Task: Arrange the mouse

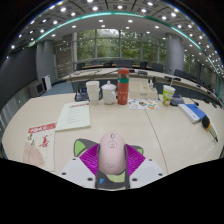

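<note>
Mouse (111, 150): lying lengthwise between the pads, at the near edge of the tabletop (150, 125), nose pointing toward the far edge.
Gripper (111, 168): closing on the mouse, both pink pads (90, 157) pressing its flanks; likely gripping by the long sides to keep the body from twisting while being placed.
Mouse height: cannot tell whether resting on the tabletop or being carried just above it; underside hidden.
Green mat (80, 147): peeking out beside the fingers, mostly covered; possibly serving as the target spot.
Far edge clutter: red bottle (123, 87), white cups (94, 91), standing well apart from the mouse.
Papers (73, 116): lying toward the left edge; print too small to read.
</note>
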### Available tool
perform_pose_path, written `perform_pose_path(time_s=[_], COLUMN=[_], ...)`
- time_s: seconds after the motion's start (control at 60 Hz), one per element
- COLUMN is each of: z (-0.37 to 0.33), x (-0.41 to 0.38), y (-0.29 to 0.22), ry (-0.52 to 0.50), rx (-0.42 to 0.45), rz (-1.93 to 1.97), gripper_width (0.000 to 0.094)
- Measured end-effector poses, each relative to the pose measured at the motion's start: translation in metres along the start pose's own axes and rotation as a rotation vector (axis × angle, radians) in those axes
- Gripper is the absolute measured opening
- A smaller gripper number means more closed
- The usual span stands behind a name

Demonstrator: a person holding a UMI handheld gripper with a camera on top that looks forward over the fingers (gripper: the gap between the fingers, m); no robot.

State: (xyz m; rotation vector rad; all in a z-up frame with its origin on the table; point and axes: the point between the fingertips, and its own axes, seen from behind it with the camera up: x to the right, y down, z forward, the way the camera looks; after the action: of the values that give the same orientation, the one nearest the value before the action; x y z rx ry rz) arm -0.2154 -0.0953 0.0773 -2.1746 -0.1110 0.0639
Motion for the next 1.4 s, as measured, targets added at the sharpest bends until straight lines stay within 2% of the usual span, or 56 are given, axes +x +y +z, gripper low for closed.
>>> perform_pose_path(time_s=[0.167,0.367,0.417,0.467,0.517,0.567,0.667,0.883,1.15,1.4], z=[0.036,0.047,0.041,0.031,0.016,-0.004,-0.056,-0.178,-0.300,-0.353], x=[-0.021,-0.026,-0.025,-0.029,-0.031,-0.032,-0.035,-0.060,-0.065,-0.074], y=[0.049,0.072,0.071,0.068,0.059,0.048,0.024,0.003,0.032,0.052], ry=[0.010,-0.007,-0.003,-0.009,-0.008,0.006,0.035,0.026,0.053,0.049], rx=[-0.059,-0.105,-0.111,-0.113,-0.104,-0.085,-0.050,0.016,0.049,0.067], rz=[-0.047,0.006,0.004,0.007,0.009,-0.001,-0.024,-0.017,-0.014,-0.008], gripper_width=[0.0334,0.0502,0.0647,0.0860,0.0832,0.0860,0.0853,0.0856,0.0852,0.0857])
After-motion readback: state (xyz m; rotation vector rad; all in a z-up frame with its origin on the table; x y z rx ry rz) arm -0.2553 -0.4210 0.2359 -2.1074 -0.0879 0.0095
